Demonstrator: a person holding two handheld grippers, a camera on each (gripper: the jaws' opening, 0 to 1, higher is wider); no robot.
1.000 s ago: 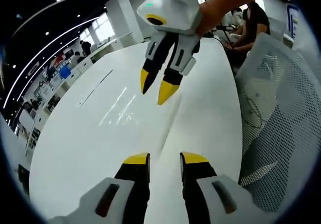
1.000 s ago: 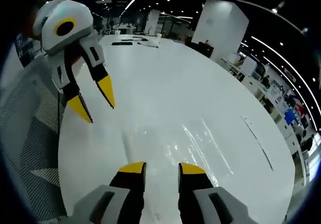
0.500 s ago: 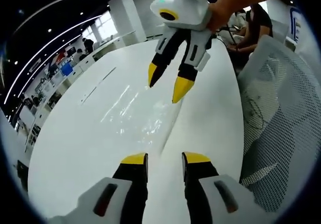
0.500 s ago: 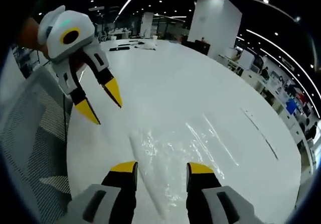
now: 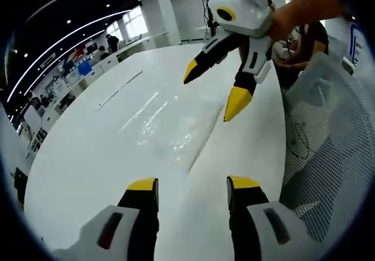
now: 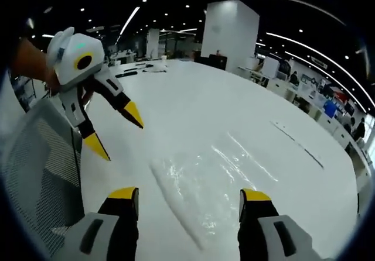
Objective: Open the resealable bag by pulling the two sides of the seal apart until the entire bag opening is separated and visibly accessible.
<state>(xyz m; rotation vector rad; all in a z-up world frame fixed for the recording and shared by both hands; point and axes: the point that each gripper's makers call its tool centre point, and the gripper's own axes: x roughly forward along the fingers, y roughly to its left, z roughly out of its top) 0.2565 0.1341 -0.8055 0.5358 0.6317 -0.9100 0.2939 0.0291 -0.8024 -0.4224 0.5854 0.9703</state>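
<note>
One bag: clear resealable bag (image 5: 167,129) lies flat on the white tabletop (image 5: 88,155), untouched.
Long axis: in the left gripper view, from 7 toward 1 o'clock.
Left hand-held gripper (image 5: 192,186): released, jaws wide, nothing between them.
Right hand-held gripper (image 6: 190,195): released, jaws wide, above the bag.
Surroundings: one mesh chair (image 5: 328,155) at 3 o'clock, beside the tabletop's edge.

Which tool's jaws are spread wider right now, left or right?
Both stand open; the right tool looks wider in its own view than the left tool in its own. Both hang over the clear bag, touching nothing.
</note>
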